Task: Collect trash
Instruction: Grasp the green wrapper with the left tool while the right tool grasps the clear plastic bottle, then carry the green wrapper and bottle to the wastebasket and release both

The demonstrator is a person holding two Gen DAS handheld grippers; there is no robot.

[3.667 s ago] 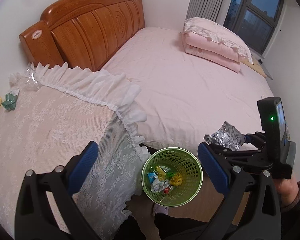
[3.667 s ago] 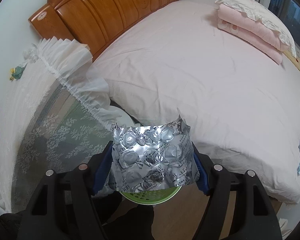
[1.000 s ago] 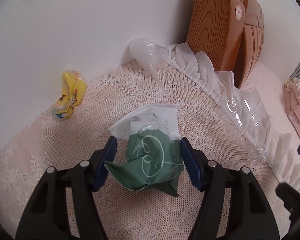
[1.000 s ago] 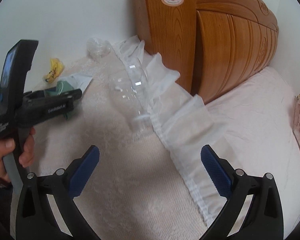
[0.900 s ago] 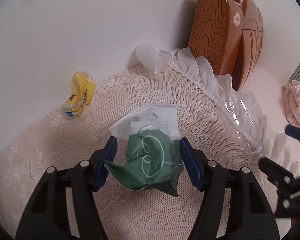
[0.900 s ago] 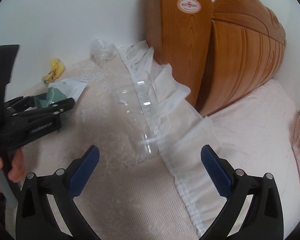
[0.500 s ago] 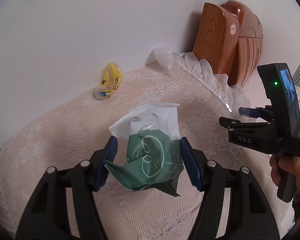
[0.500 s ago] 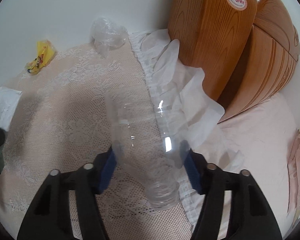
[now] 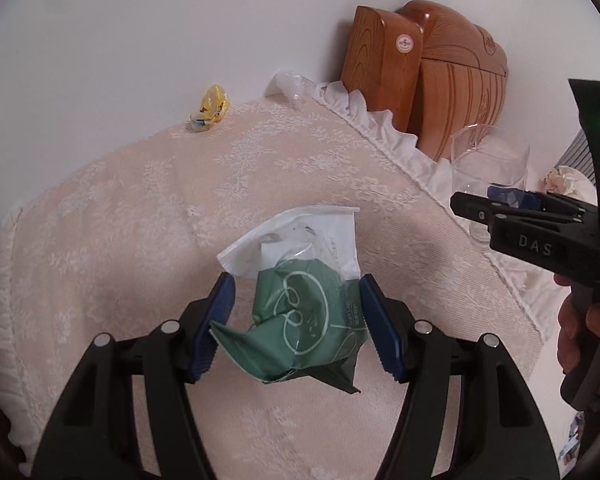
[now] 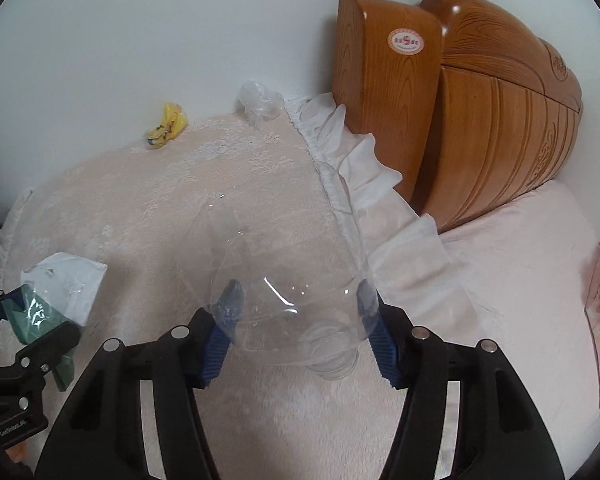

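"DAS" is showing in pale letters on the right gripper [image 9: 512, 196], which is clamping a clear plastic bottle [image 10: 284, 280]. The left gripper [image 9: 298, 320] is squeezing a green-and-white wrapper [image 9: 304, 312] above the lace-covered table [image 9: 140, 220]. A yellow wrapper [image 9: 210, 109] and crumpled clear plastic [image 10: 260, 106] are lying by the white wall, beside a stickered wooden headboard [image 10: 480, 120].

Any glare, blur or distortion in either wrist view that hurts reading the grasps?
Left wrist: sharp, even light, green wrapper clear; fisheye bends the wooden headboard. Right wrist: clear bottle shows only by glints and smears the blue pads behind it.
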